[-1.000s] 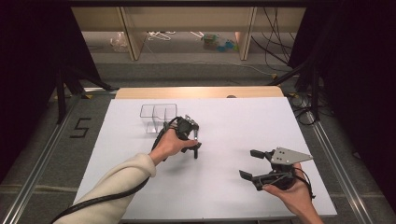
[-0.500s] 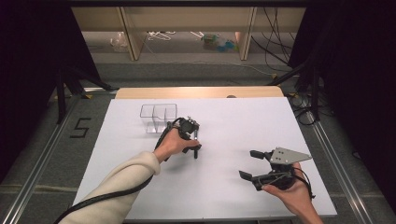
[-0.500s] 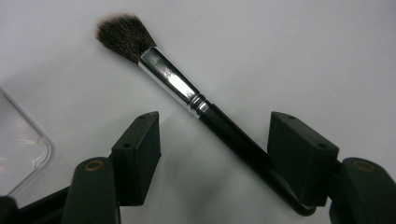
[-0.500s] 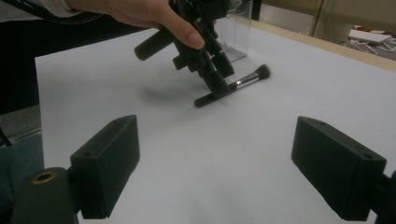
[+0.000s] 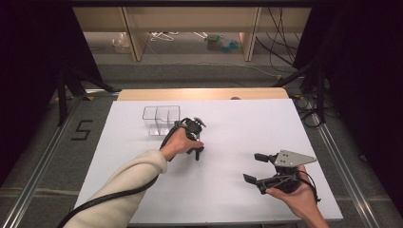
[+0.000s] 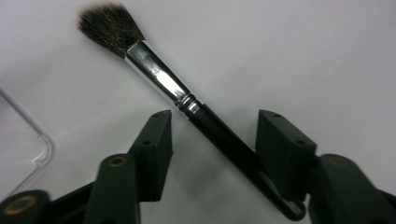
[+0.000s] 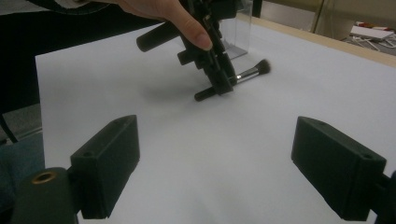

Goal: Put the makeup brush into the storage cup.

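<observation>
A makeup brush with a dark bristle head, silver ferrule and black handle lies flat on the white table. My left gripper points down over it with the handle between its jaws. The jaws have just been closing; the handle lies close against the right one and a gap remains at the left one. The right gripper view shows that left gripper standing on the brush. My right gripper rests at the near right, open with nothing between its jaws.
A clear plastic box with a divider stands just beyond the left hand, and its corner shows close to the left jaw. Wooden shelving and cables lie past the table's far edge.
The left hand has shifted very slightly over the brush. The right hand and its gripper have kept still.
</observation>
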Demonstrator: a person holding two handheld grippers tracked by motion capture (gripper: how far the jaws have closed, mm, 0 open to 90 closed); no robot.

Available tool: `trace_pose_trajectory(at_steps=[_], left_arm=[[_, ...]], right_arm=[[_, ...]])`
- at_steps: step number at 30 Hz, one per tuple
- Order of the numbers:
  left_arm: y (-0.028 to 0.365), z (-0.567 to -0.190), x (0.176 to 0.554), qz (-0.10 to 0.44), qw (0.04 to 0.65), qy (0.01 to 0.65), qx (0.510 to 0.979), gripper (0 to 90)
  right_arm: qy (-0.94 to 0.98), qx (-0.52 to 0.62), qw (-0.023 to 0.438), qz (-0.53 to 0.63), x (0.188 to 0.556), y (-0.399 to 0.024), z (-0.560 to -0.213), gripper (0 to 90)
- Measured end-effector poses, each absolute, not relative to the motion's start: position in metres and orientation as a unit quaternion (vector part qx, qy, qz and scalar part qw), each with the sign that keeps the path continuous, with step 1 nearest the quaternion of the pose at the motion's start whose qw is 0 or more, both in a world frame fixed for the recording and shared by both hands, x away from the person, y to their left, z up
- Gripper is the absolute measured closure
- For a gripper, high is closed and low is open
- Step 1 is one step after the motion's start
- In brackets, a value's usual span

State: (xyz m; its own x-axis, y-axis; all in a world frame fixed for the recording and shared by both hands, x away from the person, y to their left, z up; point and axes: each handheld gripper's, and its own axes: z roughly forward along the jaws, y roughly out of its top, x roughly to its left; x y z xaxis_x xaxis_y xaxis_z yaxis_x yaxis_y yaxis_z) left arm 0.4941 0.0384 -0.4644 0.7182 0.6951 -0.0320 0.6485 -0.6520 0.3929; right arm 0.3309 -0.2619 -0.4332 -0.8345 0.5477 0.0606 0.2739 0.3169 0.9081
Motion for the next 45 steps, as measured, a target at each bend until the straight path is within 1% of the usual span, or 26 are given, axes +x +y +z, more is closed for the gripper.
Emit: trace_pose_trajectory(at_steps=[2,3,5,8,9,11,12,13,15,17,25,27,30,32,33,36,37,38,39,45], left_arm=[[0.038,-0.464,0.495,0.060,0.186,0.372,0.907,52.6],[0.037,-0.463,0.496,0.060,0.185,0.379,0.905,56.8],[0.037,-0.462,0.499,0.056,0.173,0.384,0.905,58.5],[0.035,-0.460,0.504,0.042,0.152,0.404,0.901,68.9],[0.034,-0.459,0.503,0.034,0.149,0.420,0.895,71.0],[0.035,-0.459,0.506,0.039,0.148,0.413,0.898,72.7],[0.034,-0.459,0.506,0.031,0.139,0.426,0.894,76.9],[0.034,-0.459,0.506,0.031,0.139,0.426,0.894,78.7],[0.034,-0.457,0.506,0.030,0.127,0.422,0.897,78.8],[0.032,-0.459,0.505,0.037,0.133,0.427,0.894,79.1],[0.039,-0.459,0.505,0.025,0.146,0.427,0.892,79.3],[0.042,-0.459,0.505,0.024,0.152,0.429,0.890,79.3],[0.045,-0.458,0.504,0.026,0.166,0.431,0.887,79.3],[0.049,-0.455,0.502,0.030,0.177,0.420,0.890,79.3],[0.051,-0.454,0.504,0.038,0.181,0.401,0.897,79.3],[0.051,-0.452,0.501,0.040,0.198,0.400,0.894,79.3],[0.053,-0.448,0.499,0.042,0.204,0.388,0.898,79.3],[0.053,-0.448,0.499,0.042,0.204,0.388,0.898,79.3],[0.053,-0.448,0.497,0.049,0.221,0.397,0.890,79.3],[0.061,-0.439,0.487,0.056,0.258,0.389,0.883,79.3]], right_arm=[[0.801,0.255,0.130,0.525,0.331,-0.262,-0.433,16.2],[0.801,0.256,0.131,0.525,0.331,-0.262,-0.434,16.2],[0.801,0.257,0.130,0.525,0.331,-0.262,-0.434,16.2],[0.799,0.256,0.130,0.528,0.331,-0.261,-0.435,16.2],[0.802,0.256,0.128,0.524,0.331,-0.261,-0.434,16.2],[0.803,0.256,0.128,0.524,0.331,-0.261,-0.434,16.2],[0.799,0.256,0.131,0.528,0.331,-0.260,-0.435,16.2],[0.804,0.257,0.127,0.521,0.331,-0.262,-0.434,16.2],[0.804,0.256,0.128,0.521,0.331,-0.262,-0.435,16.2],[0.804,0.258,0.128,0.520,0.331,-0.262,-0.435,16.2],[0.806,0.257,0.130,0.518,0.332,-0.263,-0.436,16.3],[0.805,0.261,0.124,0.518,0.331,-0.262,-0.436,16.2],[0.806,0.259,0.128,0.517,0.332,-0.262,-0.436,16.2],[0.807,0.260,0.126,0.516,0.332,-0.262,-0.437,16.2],[0.806,0.260,0.126,0.516,0.332,-0.262,-0.437,16.3],[0.807,0.260,0.126,0.515,0.332,-0.262,-0.437,16.2],[0.810,0.263,0.131,0.508,0.332,-0.263,-0.436,16.2],[0.810,0.263,0.131,0.508,0.332,-0.263,-0.436,16.2],[0.807,0.261,0.130,0.514,0.333,-0.262,-0.437,16.2],[0.810,0.263,0.132,0.507,0.332,-0.263,-0.437,16.2]])
